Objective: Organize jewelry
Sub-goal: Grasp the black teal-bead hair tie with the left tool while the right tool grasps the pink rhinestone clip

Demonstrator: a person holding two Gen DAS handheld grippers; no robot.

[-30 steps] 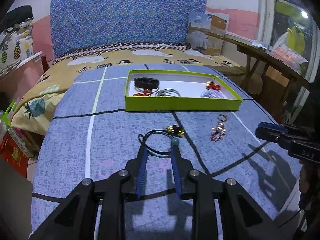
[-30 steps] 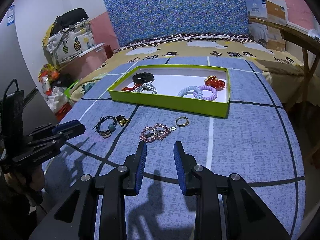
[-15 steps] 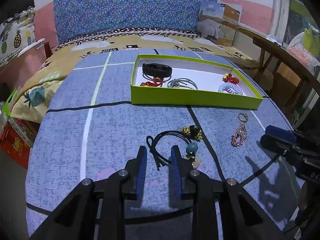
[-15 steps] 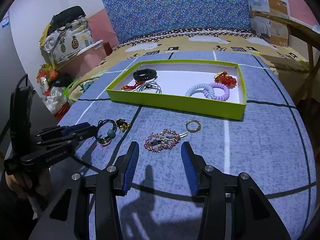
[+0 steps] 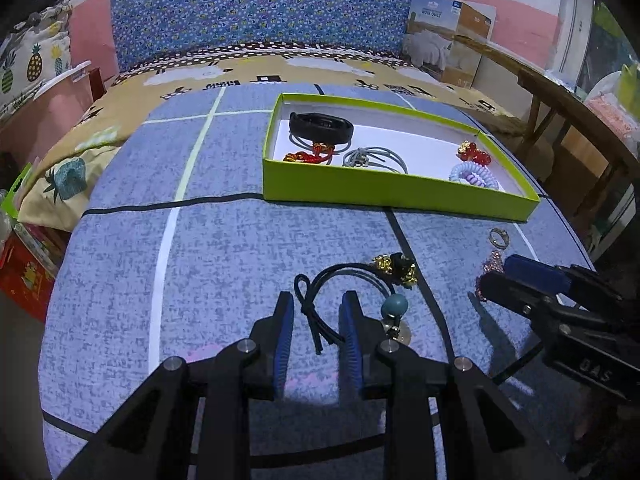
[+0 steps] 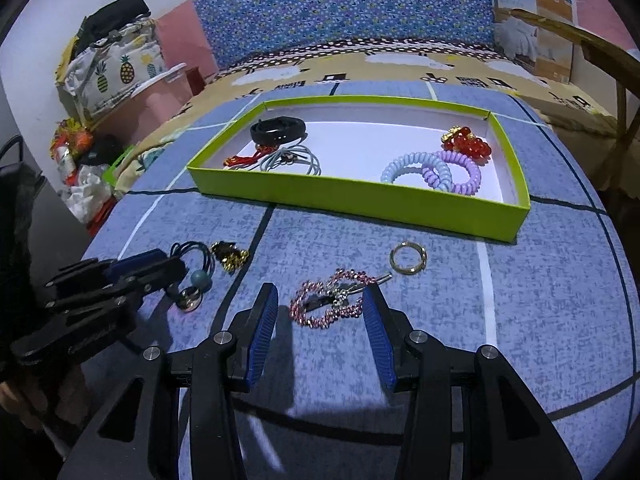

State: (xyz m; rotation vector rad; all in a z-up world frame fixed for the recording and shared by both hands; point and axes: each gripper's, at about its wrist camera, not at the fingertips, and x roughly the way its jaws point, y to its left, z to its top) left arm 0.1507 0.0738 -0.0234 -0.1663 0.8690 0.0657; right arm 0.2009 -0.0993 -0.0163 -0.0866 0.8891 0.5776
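Note:
A black hair tie (image 5: 344, 276) with gold charms and a teal bead lies on the blue bedspread. My left gripper (image 5: 316, 312) is open, its fingers either side of the tie's knotted end; it also shows in the right wrist view (image 6: 176, 268). My right gripper (image 6: 318, 300) is open wide around a pink beaded bracelet (image 6: 328, 300). A gold ring (image 6: 408, 256) lies just beyond it. The green tray (image 6: 360, 204) holds a black band (image 6: 278, 130), grey ties, a red piece, red beads and pastel coil ties (image 6: 432, 168).
The bed's blue headboard (image 5: 276, 12) stands behind the tray. A wooden table (image 5: 560, 96) and a cardboard box (image 5: 448, 36) are at the right. Bags and clutter (image 6: 92, 76) sit off the bed's left side.
Both grippers moved forward and down toward the bedspread. The left one now straddles the hair tie's knot. The right one opened wider and now straddles the pink bracelet.

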